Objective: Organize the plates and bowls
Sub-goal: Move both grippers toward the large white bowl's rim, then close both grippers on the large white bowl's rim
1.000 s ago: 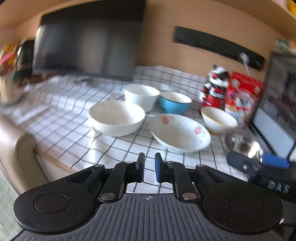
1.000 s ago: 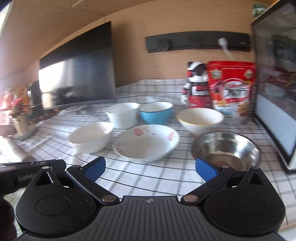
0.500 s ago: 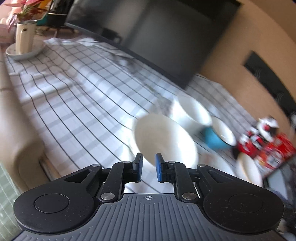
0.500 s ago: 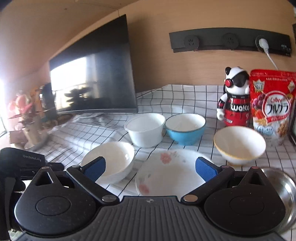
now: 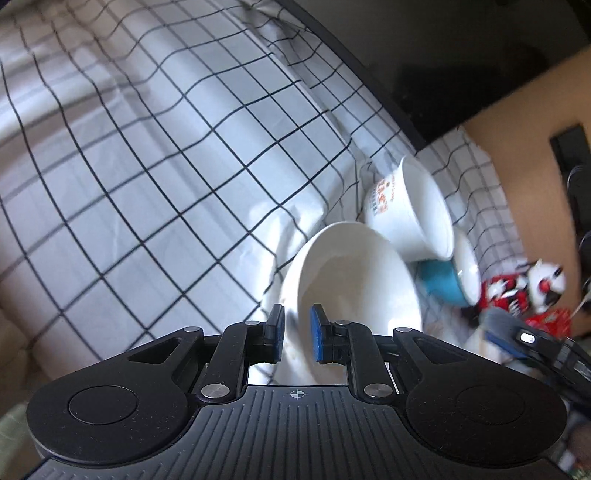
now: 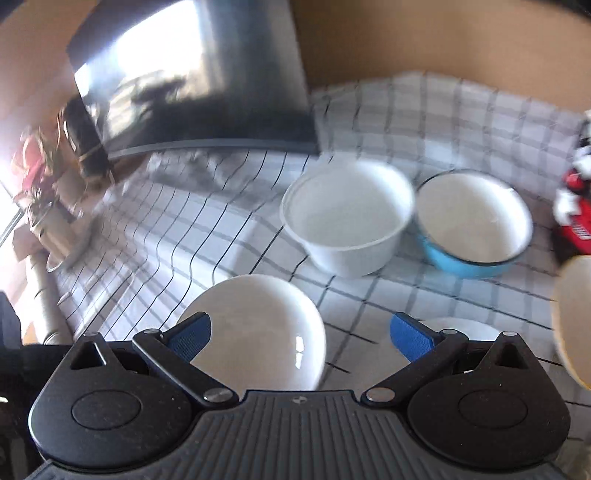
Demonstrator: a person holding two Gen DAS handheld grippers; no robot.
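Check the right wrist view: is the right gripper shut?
No: the right gripper has its blue pads spread wide above the shallow white bowl, gripping nothing.

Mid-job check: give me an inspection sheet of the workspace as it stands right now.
Surface: checked cloth, rumpled near the bowls.
Job's things: shallow white bowl nearest; deep white bowl and blue bowl behind it, side by side; floral plate mostly hidden.
Clutter: toy figure; potted plant.
Grippers: left gripper nearly shut, the shallow bowl's rim in its gap, contact unclear; right gripper open, empty.
Cables: nothing seen.
Surroundings: dark screen, wood-toned wall.
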